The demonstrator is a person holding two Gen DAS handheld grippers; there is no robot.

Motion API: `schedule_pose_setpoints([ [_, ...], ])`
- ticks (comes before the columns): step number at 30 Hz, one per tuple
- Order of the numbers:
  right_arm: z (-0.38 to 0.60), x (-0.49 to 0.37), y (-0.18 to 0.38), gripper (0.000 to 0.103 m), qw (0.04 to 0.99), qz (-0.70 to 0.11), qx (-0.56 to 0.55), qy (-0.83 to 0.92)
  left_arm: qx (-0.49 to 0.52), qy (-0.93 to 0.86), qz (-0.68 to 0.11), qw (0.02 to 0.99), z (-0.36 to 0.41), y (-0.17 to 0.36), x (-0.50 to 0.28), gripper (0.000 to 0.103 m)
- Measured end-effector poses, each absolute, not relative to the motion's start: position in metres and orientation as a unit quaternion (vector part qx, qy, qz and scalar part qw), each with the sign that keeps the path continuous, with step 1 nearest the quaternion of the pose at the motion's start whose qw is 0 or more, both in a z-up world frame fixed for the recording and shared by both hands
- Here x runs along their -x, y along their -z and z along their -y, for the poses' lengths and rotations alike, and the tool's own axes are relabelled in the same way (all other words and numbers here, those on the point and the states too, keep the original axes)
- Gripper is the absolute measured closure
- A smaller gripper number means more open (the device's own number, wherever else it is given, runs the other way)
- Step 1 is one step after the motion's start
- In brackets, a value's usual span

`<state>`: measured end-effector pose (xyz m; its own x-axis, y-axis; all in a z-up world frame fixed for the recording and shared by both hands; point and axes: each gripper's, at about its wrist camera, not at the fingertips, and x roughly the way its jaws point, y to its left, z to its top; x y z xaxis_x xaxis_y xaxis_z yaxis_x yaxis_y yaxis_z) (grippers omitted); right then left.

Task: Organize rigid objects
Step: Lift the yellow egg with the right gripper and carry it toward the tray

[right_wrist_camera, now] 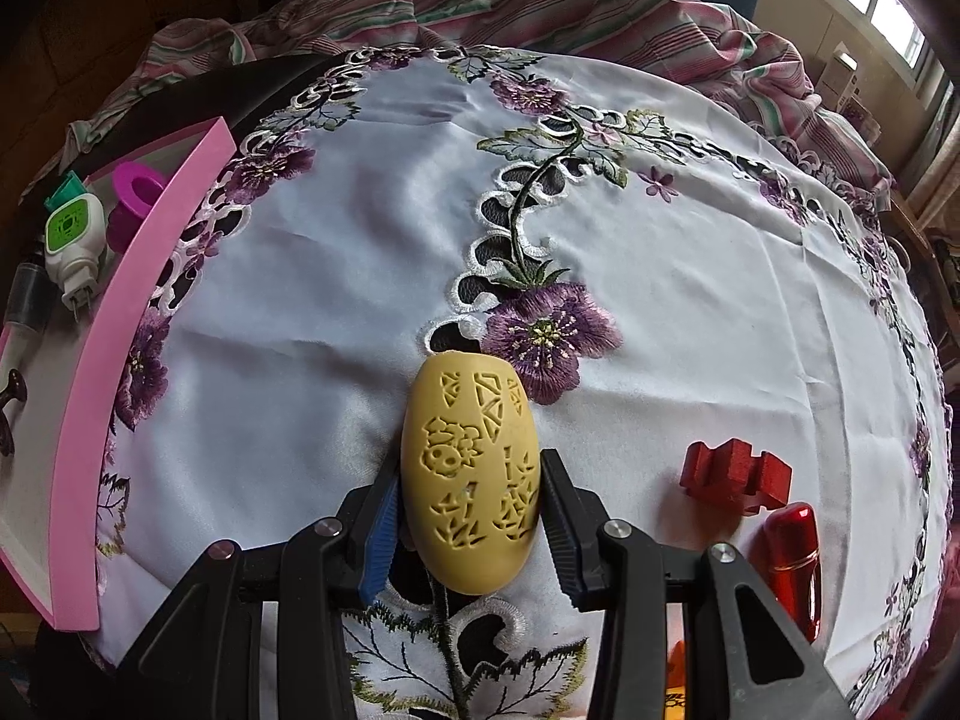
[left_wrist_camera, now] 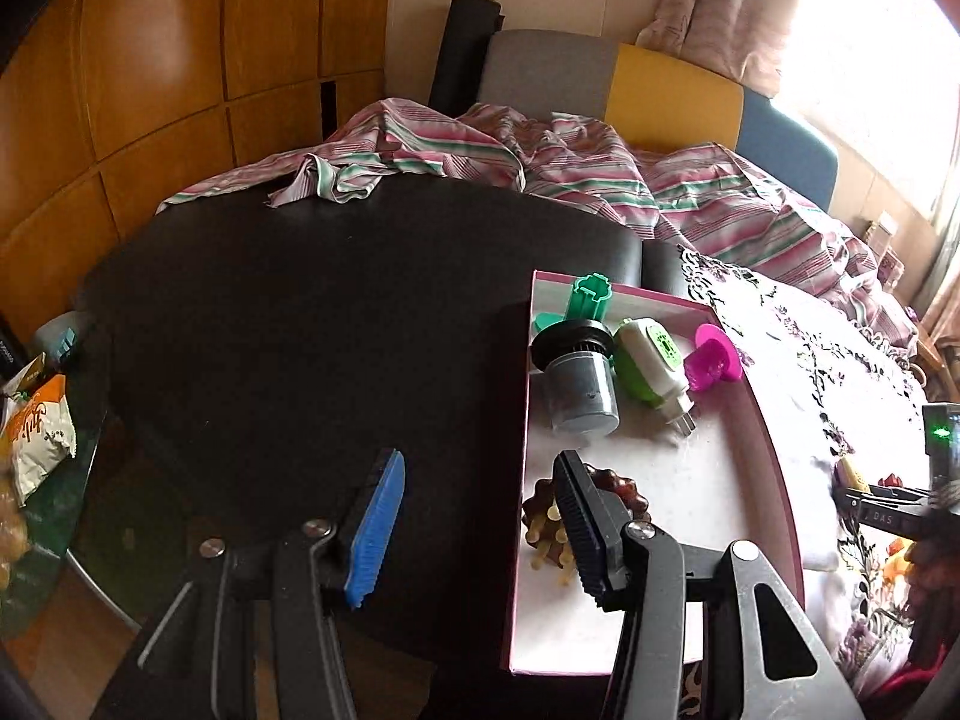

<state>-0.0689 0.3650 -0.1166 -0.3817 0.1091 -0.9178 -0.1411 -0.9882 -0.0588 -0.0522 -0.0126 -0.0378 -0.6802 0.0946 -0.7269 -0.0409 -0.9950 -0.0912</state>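
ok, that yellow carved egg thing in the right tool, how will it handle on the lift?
Probably rigid: the yellow egg keeps its shape between the right tool pads. Its curved, tapering sides could let it squirm out of the grip. Set down on the tablecloth, it would likely roll.

Both handheld tools look alike: the left gripper (left_wrist_camera: 474, 525) and the right gripper (right_wrist_camera: 468, 525) have black angular linkage arms joined by round silver screws. On each, the left finger carries a ribbed blue pad, the right finger a ribbed black one.
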Motion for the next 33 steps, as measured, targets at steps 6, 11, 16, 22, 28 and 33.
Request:
schedule_pose_setpoints([
  [6, -0.364, 0.067, 0.116, 0.06, 0.098, -0.031, 0.548, -0.83, 0.401, -0.915, 0.036, 0.037, 0.014, 0.04, 0.05, 0.05],
  [11, -0.362, 0.065, 0.108, 0.061, 0.104, -0.055, 0.542, -0.832, 0.403, -0.914, 0.035, 0.035, 0.016, 0.042, 0.049, 0.05],
  [16, -0.345, 0.064, 0.086, 0.075, 0.073, -0.08, 0.521, -0.846, 0.407, -0.912, 0.037, 0.033, 0.018, 0.045, 0.048, 0.05],
  [22, -0.305, 0.074, 0.061, 0.084, 0.031, -0.051, 0.5, -0.864, 0.411, -0.91, 0.038, 0.035, 0.018, 0.048, 0.05, 0.05],
  [28, -0.325, 0.082, 0.063, 0.085, 0.037, -0.095, 0.509, -0.855, 0.41, -0.91, 0.043, 0.04, 0.017, 0.046, 0.052, 0.05],
  [33, -0.346, 0.091, 0.065, 0.059, 0.034, -0.149, 0.507, -0.848, 0.414, -0.908, 0.045, 0.044, 0.015, 0.047, 0.053, 0.05],
])
